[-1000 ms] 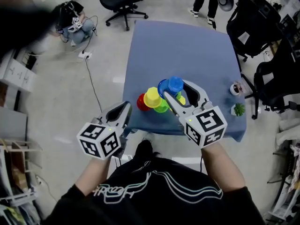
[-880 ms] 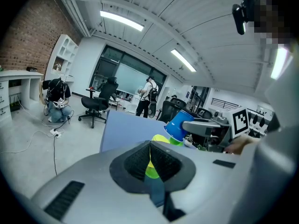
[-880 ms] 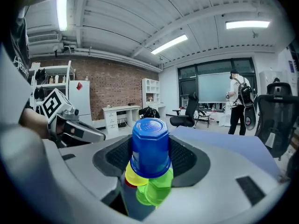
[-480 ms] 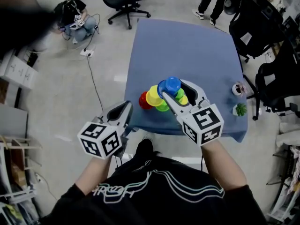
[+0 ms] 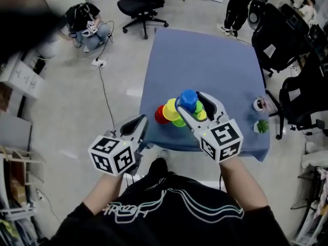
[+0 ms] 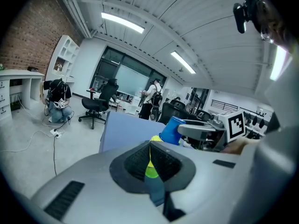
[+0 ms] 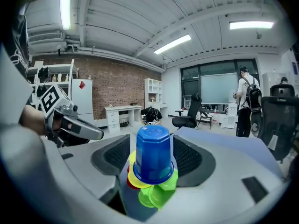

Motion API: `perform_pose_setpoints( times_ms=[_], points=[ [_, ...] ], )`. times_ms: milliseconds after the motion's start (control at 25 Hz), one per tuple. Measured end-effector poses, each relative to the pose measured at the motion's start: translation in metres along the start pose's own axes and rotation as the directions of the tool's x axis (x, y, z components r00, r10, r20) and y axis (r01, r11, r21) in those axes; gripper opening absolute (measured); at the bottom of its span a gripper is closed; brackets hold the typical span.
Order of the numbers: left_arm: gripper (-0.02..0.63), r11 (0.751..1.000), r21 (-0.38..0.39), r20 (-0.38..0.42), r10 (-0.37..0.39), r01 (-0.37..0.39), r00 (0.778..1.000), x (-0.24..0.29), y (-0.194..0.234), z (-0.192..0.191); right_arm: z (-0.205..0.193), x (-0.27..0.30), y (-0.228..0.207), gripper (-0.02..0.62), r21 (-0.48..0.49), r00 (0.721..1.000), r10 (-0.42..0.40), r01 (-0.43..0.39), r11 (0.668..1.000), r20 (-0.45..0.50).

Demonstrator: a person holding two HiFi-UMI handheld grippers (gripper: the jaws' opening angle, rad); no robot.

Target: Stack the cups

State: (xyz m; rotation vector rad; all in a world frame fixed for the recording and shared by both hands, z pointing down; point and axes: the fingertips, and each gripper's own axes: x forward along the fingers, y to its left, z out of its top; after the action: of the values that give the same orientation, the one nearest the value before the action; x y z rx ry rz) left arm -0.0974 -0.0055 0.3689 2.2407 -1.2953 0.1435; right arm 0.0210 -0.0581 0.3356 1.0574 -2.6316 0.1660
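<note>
An upside-down blue cup (image 5: 188, 99) (image 7: 153, 153) stands on a cluster of a yellow cup (image 5: 171, 110), a green cup (image 5: 179, 122) and a red cup (image 5: 160, 115) near the front edge of the blue table (image 5: 205, 55). My right gripper (image 5: 190, 103) (image 7: 152, 157) straddles the blue cup. Its jaws have just been opening, and a gap shows beside the cup on the left. My left gripper (image 5: 137, 126) (image 6: 150, 162) hangs off the table's front left corner, jaws together, holding nothing. In the left gripper view the blue cup (image 6: 170, 132) shows ahead.
A small potted plant (image 5: 262, 126) and a small white object (image 5: 259, 105) sit at the table's right edge. Office chairs (image 5: 141, 4) ring the table. A person sits on the floor at far left (image 5: 84, 24); a cable (image 5: 102, 91) runs across the floor.
The right gripper's jaws have spread slightly around the blue cup, which rests on the other cups. The left gripper has stayed where it was.
</note>
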Motion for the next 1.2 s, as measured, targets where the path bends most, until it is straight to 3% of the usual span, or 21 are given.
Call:
perform_pose_setpoints(
  times_ms=[240,440,560,640,760,920,1200],
  points=[
    [0.025,0.999,0.024,0.023,-0.025,0.024,0.999,-0.011,-0.019,0.013,0.024,-0.037,-0.012,0.288,0.037,0.996,-0.025,0.022,0.999,0.08],
    [0.025,0.995,0.061,0.032,-0.086,0.083,0.996,-0.025,-0.059,0.024,0.041,-0.093,-0.009,0.279,0.132,0.986,0.02,-0.042,0.99,0.165],
    [0.025,0.986,0.109,0.048,-0.133,0.127,0.99,-0.036,-0.088,0.034,0.047,-0.12,0.005,0.211,0.125,0.976,0.055,-0.083,0.989,0.21],
    [0.025,0.977,0.146,0.058,-0.164,0.154,0.985,-0.043,-0.109,0.04,0.048,-0.137,0.016,0.123,0.107,0.969,0.084,-0.112,0.988,0.233],
    [0.025,0.962,0.19,0.063,-0.21,0.195,0.976,-0.052,-0.144,0.045,0.047,-0.163,0.029,0.045,0.106,0.957,0.128,-0.16,0.981,0.261],
    [0.025,0.941,0.233,0.055,-0.266,0.246,0.963,-0.062,-0.18,0.045,0.049,-0.189,0.044,0.031,0.11,0.941,0.178,-0.217,0.97,0.289],
    [0.025,0.921,0.277,0.036,-0.296,0.275,0.954,-0.073,-0.217,0.03,0.046,-0.22,0.059,0.026,0.069,0.931,0.195,-0.226,0.972,0.31]
  ],
)
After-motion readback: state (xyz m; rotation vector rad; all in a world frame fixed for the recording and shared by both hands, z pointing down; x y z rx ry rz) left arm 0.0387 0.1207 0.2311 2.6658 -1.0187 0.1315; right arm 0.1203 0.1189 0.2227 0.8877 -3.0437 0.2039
